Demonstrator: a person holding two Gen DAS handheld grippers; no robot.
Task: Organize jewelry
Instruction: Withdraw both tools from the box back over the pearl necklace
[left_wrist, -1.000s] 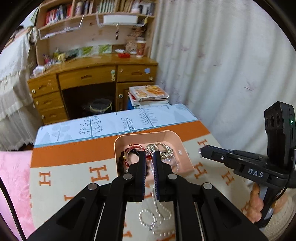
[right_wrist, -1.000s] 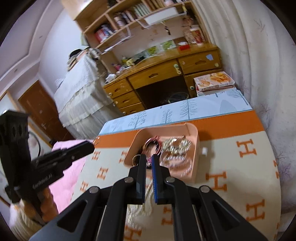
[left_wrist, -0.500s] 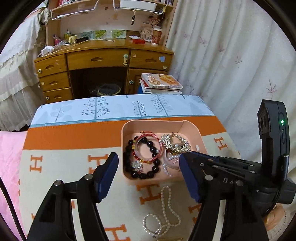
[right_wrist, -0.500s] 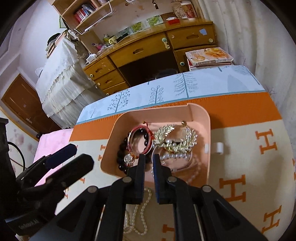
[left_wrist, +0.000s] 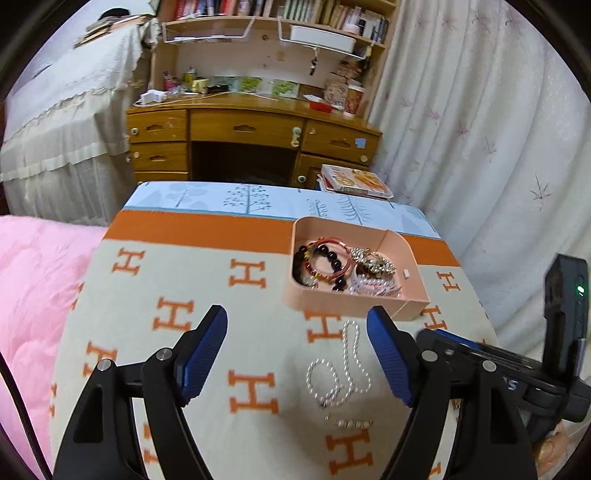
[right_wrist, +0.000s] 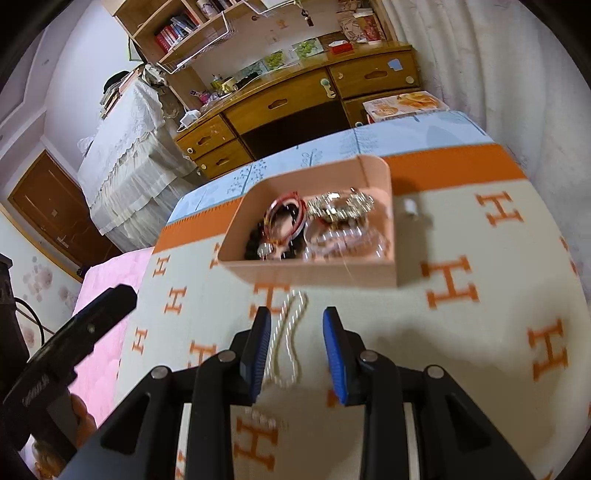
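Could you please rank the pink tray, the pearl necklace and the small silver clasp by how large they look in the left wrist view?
1. Pink tray, largest.
2. Pearl necklace, clearly smaller, though it lies nearer the camera.
3. Small silver clasp, smallest, despite being nearest.

Bracelets lie in a tray on the blanket; a necklace lies before it, a desk behind.

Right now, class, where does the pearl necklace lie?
The pearl necklace lies loose on the blanket, just in front of the pink tray, outside it.
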